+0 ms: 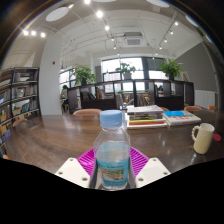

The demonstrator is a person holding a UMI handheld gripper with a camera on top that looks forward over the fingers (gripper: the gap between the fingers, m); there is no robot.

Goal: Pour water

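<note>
A clear plastic water bottle (112, 150) with a light blue cap and a pale blue label stands upright between my fingers. My gripper (112, 165) is shut on the bottle: both pink pads (87, 158) press against its sides, and it is held above the wooden table (60, 135). A white mug (203, 137) stands on the table beyond the fingers to the right. The bottle's base is hidden below the fingers.
A stack of books (148, 117) and a blue-green book (182, 117) lie on the table behind the bottle. Bookshelves (18, 98) stand at the left. Chairs, plants and windows fill the room behind.
</note>
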